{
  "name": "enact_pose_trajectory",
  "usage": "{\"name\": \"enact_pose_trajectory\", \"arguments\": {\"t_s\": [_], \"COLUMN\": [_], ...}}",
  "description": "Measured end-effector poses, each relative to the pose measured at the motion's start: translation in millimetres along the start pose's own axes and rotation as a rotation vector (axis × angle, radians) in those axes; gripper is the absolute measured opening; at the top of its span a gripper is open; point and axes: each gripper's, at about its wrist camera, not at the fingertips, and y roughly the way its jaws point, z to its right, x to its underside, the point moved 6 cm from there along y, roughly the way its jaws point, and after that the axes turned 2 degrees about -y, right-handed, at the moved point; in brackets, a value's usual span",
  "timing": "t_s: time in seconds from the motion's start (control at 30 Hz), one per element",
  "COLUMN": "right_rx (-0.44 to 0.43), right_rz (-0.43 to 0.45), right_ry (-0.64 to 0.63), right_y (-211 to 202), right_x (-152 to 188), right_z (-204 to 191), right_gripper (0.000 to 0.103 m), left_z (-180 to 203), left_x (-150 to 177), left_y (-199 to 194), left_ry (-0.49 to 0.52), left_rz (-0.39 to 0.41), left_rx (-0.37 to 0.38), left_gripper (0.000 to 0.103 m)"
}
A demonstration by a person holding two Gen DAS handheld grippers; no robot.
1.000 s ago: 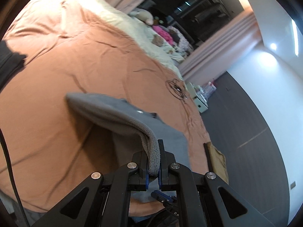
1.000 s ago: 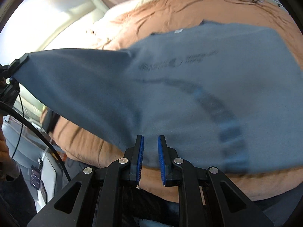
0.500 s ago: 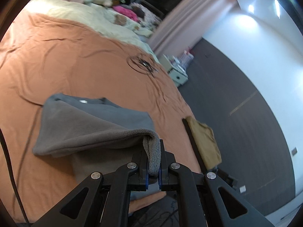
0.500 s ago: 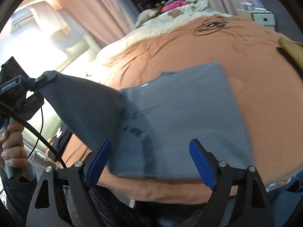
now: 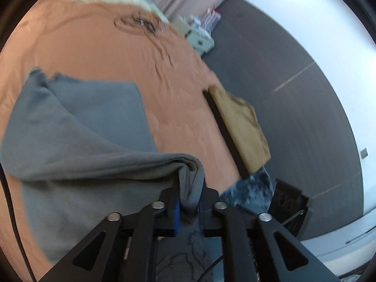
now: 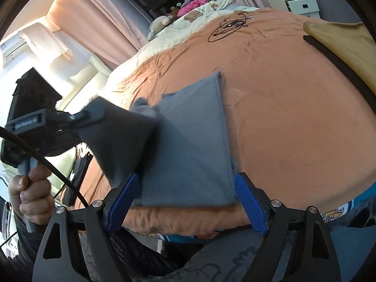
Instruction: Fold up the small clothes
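Note:
A grey garment [image 5: 94, 108] lies on the orange bed sheet [image 5: 117, 47], partly doubled over. My left gripper [image 5: 189, 195] has a bunched grey edge between its pads; its jaws are opening, and the cloth still hangs from them. In the right wrist view that gripper [image 6: 77, 117] holds a flap of the garment [image 6: 195, 141] up off the bed at the left, a hand [image 6: 30, 188] on its handle. My right gripper [image 6: 185, 202] stands open wide at the garment's near edge, with nothing pressed by its blue pads [image 6: 249, 202].
A folded tan cloth [image 6: 340, 40] lies at the bed's right edge along a black strip [image 5: 223, 131]. A coiled black cable [image 6: 228, 25] rests farther back on the sheet. Pillows and soft toys [image 6: 162, 21] sit at the head, with a white cabinet [image 6: 296, 3] beside the bed and dark floor [image 5: 293, 94].
The right gripper went from shut to wide open and drew back from the garment. The left gripper carried its held edge across over the rest of the garment, and its jaws have widened slightly.

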Motion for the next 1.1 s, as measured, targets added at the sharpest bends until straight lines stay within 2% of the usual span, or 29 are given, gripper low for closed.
{"name": "enact_pose_trajectory", "arguments": {"t_s": [0.03,0.1,0.2,0.37,0.5,0.53,0.6,0.63,0.77,0.83,0.87,0.9,0.93,0.97,1.03,1.07,1.1], "right_rx": [0.001,-0.001,0.010,0.057,0.095,0.105,0.140,0.145,0.198,0.207,0.219,0.231,0.232,0.219,0.190,0.182,0.170], "right_rz": [-0.004,-0.016,-0.032,-0.092,-0.153,-0.165,-0.200,-0.225,-0.291,-0.326,-0.336,-0.336,-0.326,-0.303,-0.269,-0.254,-0.233], "right_ry": [-0.004,-0.011,-0.022,-0.095,-0.191,-0.213,-0.268,-0.281,-0.353,-0.370,-0.376,-0.378,-0.367,-0.335,-0.271,-0.250,-0.218], "right_y": [-2.4,-5.3,-0.9,21.4,45.3,49.7,61.2,67.2,84.7,91.4,93.9,94.4,92.6,87.0,77.0,71.3,62.5], "right_x": [-1.7,-4.3,-11.4,-21.5,-31.4,-33.5,-37.3,-38.2,-39.6,-36.6,-36.5,-36.6,-37.1,-40.2,-44.5,-41.9,-42.6], "right_z": [1.7,3.0,5.4,-4.7,-20.9,-24.8,-33.0,-35.6,-45.7,-48.8,-47.8,-47.8,-46.7,-46.6,-44.7,-41.6,-38.9], "right_gripper": [0.083,0.083,0.083,0.083,0.081,0.077,0.056,0.050,0.048,0.036,0.019,0.010,0.005,0.004,0.002,0.002,0.002], "left_z": [0.2,-6.5,-25.4,-83.7,-126.3,-135.3,-152.7,-160.2,-179.7,-186.5,-189.8,-191.9,-194.1,-195.1,-193.9,-193.6,-193.7], "left_x": [1.0,2.2,-0.9,6.1,24.9,29.4,39.5,44.4,65.0,76.0,82.8,87.9,92.5,95.6,96.0,95.5,94.5], "left_y": [5.1,5.5,-8.6,-41.5,-58.1,-60.0,-63.2,-63.1,-54.0,-50.4,-45.8,-41.8,-36.2,-31.8,-30.3,-30.5,-31.4], "left_ry": [-0.007,-0.029,-0.046,-0.099,-0.160,-0.175,-0.206,-0.214,-0.238,-0.251,-0.258,-0.264,-0.270,-0.270,-0.243,-0.238,-0.243], "left_rz": [-0.009,-0.001,0.049,0.100,0.104,0.102,0.090,0.082,0.037,0.015,-0.006,-0.021,-0.037,-0.037,-0.024,-0.024,-0.025], "left_rx": [0.014,0.036,0.003,-0.152,-0.239,-0.258,-0.298,-0.316,-0.370,-0.363,-0.355,-0.352,-0.352,-0.351,-0.374,-0.383,-0.382], "left_gripper": [0.030,0.054,0.056,0.056,0.056,0.056,0.056,0.056,0.056,0.056,0.056,0.056,0.056,0.054,0.045,0.031,0.022]}}
